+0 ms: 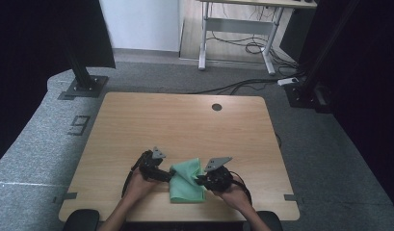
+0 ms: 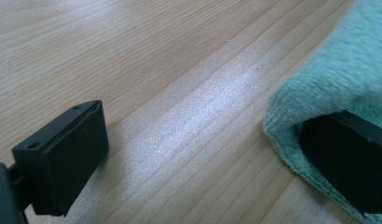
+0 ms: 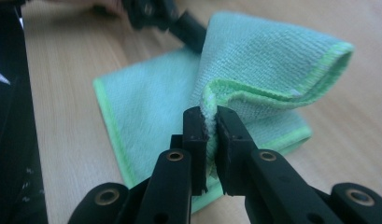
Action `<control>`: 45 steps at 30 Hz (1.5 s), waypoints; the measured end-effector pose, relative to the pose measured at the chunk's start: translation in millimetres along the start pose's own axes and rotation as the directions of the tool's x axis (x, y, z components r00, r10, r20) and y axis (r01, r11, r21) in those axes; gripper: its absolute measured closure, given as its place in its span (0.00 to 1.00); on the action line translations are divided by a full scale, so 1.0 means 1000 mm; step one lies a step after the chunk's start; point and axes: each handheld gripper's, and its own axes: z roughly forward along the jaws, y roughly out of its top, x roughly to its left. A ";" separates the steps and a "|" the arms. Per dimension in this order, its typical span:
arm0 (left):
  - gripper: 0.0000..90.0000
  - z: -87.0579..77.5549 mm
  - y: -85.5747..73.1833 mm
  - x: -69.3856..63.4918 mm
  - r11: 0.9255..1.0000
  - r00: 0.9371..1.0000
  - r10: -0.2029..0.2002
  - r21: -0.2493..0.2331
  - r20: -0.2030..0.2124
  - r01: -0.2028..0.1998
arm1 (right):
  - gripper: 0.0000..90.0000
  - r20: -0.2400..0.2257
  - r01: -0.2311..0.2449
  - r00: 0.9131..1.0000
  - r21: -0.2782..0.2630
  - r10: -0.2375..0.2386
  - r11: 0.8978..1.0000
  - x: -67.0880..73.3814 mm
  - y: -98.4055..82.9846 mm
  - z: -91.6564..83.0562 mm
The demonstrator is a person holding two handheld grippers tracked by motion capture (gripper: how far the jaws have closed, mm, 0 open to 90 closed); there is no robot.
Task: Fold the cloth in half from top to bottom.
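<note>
Working near the front edge of the worktop (image 1: pixel 137 115), we pinch the green cloth (image 1: pixel 187 185) with the right gripper (image 3: pixel 211 125): jaws nearly together, clamped on a folded hem and holding it raised above the rest. The remainder lies flat on the wood, about midway along that front edge. Our left gripper (image 1: pixel 169 176) stands with jaws wide apart at the cloth's left border, one jaw on bare wood, the other at the cloth.
</note>
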 end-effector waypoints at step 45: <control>0.35 -0.015 0.079 0.006 0.987 0.973 0.163 -0.016 0.165 -0.162 | 0.89 0.031 -0.175 0.984 -0.039 0.176 0.984 -0.027 -0.016 0.029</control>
